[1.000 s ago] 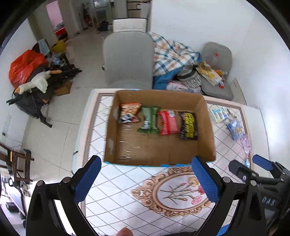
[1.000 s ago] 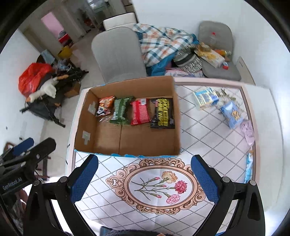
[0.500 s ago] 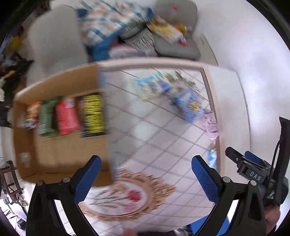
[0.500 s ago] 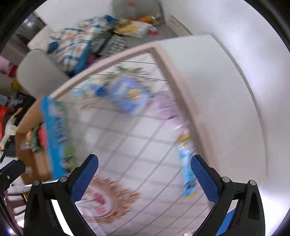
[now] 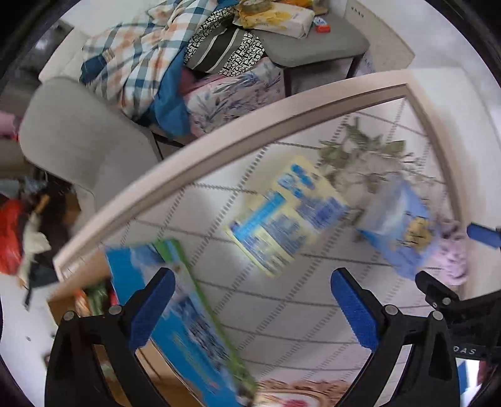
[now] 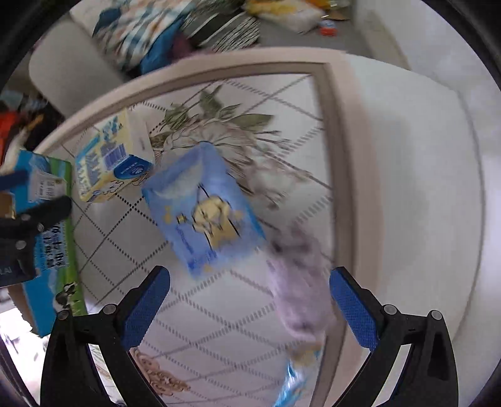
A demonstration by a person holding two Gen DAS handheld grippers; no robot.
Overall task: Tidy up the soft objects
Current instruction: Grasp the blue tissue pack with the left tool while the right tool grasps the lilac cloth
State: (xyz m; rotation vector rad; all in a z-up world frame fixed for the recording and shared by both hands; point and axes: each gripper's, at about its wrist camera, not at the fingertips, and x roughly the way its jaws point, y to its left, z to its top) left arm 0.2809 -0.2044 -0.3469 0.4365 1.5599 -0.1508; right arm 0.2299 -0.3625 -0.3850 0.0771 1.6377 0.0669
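Beyond the counter (image 5: 200, 150) with its beige border and diamond-patterned cloth stands a grey upholstered chair (image 5: 81, 137), close against the far edge. Behind it a plaid blanket (image 5: 134, 59) in blue, white and orange lies heaped with a black-and-white patterned cushion (image 5: 225, 50) and a floral pillow (image 5: 231, 94) — all bunched together. A grey padded stool (image 5: 316, 47) carries a yellow packet (image 5: 275, 18) and a small red-and-white item. At the far left, on the floor, a red plastic bag (image 5: 11, 238) sits among dark clutter, too blurred to name.
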